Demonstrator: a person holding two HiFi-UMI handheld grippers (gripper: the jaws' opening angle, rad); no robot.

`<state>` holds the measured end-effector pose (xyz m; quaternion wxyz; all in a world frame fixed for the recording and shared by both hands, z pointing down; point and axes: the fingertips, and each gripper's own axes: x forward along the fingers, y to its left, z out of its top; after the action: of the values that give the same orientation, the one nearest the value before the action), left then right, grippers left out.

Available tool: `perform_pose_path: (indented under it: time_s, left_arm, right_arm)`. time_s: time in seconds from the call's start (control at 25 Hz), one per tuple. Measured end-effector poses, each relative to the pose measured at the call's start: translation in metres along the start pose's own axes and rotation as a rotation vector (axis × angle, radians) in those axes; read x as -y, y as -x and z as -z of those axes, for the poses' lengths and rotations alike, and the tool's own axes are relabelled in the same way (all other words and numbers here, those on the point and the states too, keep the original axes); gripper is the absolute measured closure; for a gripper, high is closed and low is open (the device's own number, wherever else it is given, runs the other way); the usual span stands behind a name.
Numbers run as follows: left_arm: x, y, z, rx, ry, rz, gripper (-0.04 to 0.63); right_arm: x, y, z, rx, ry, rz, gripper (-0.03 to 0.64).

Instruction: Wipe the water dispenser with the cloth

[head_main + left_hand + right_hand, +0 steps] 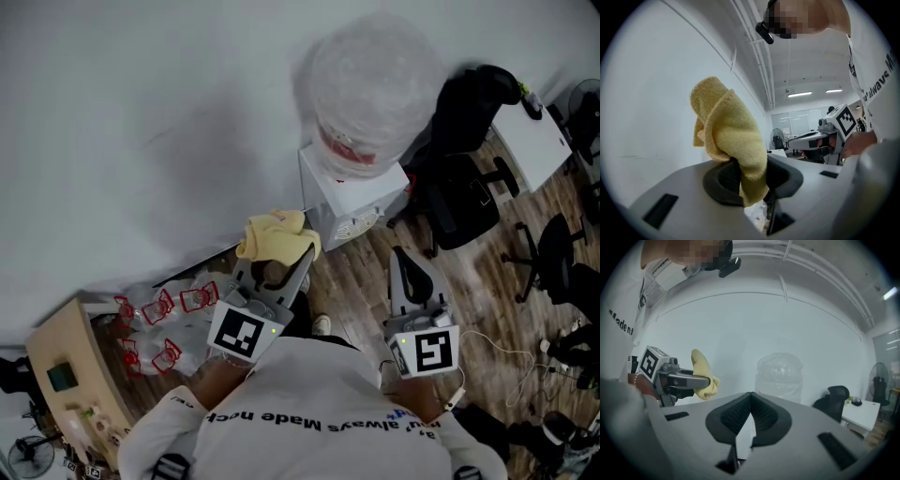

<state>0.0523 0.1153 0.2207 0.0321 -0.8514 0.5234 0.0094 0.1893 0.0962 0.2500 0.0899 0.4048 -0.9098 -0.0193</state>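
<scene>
White wall (141, 112) and wood floor (487, 281) meet behind the dispenser (352, 202), a white box carrying a bottle (370, 84) wrapped in clear plastic. A black chair (459, 202) stands just right of the dispenser, with a white desk (534, 145) further right.

The left gripper (277, 264) is left of the dispenser and near it, not touching. Its jaws are clamped on the yellow cloth (274, 234). In the left gripper view the cloth (729, 136) is pinched between the pads and bunches up above them.

The right gripper (410, 267) hangs in front of the dispenser, over the floor. In the right gripper view its jaws (750, 413) meet at the tips with nothing between them, and the bottle (780, 373) stands beyond them.
</scene>
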Motion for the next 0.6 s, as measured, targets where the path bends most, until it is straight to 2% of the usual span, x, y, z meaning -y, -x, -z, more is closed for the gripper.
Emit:
perform_pose_path:
  time_s: [0.24, 0.6]
  left_arm:
    - [-0.034, -0.019, -0.002, 0.011, -0.016, 0.021, 0.471]
    - [-0.094, -0.053, 0.003, 0.015, -0.026, 0.047, 0.471]
  right_arm:
    - [0.004, -0.043, -0.017, 0.039, -0.010, 0.030, 0.610]
    - [0.004, -0.104, -0.020, 0.008, 0.012, 0.025, 0.610]
